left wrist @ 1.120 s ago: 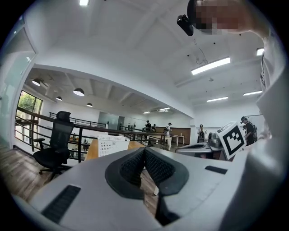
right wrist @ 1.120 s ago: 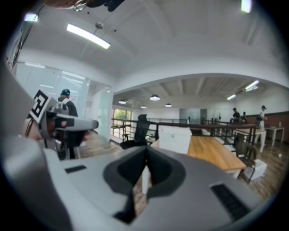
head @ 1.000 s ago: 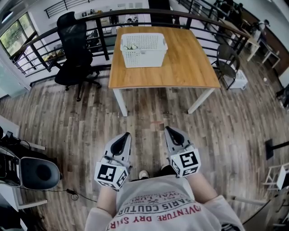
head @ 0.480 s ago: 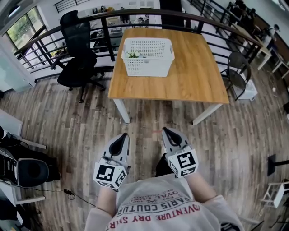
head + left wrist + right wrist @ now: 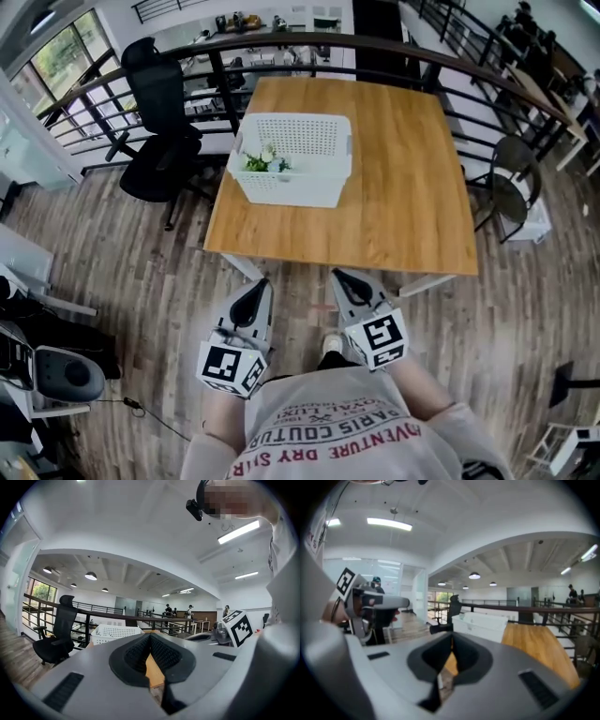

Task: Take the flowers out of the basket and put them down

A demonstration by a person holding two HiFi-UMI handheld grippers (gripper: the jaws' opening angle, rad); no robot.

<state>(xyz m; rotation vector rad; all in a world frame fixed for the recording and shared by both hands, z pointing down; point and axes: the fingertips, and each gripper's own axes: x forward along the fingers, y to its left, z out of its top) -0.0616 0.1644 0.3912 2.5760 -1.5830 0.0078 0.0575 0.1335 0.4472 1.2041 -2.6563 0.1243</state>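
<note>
1. At the far left we see a black office chair (image 5: 157,112) on the wood floor (image 5: 141,272). It stands near the worktop's left edge, in front of a dark railing (image 5: 112,80).
2. Our left claw (image 5: 256,281) is held low in front of our body, over the floor just short of the worktop's near edge. Its two jaws are pressed together, tip to tip, with nothing between them.
3. The flowers (image 5: 262,161), pale blooms with green leaves, lie inside the basket at its left end.
4. The white basket (image 5: 314,183), with perforated walls, stands on the left half of the wooden worktop (image 5: 403,206), which is otherwise bare.
5. Our right claw (image 5: 337,274) is level with the left one and points toward the worktop's near edge. Its jaws are likewise pressed together and empty. Both claws are well apart from the basket.
6. At the far right a dark round-seated chair (image 5: 511,187) stands near the worktop's right edge.
</note>
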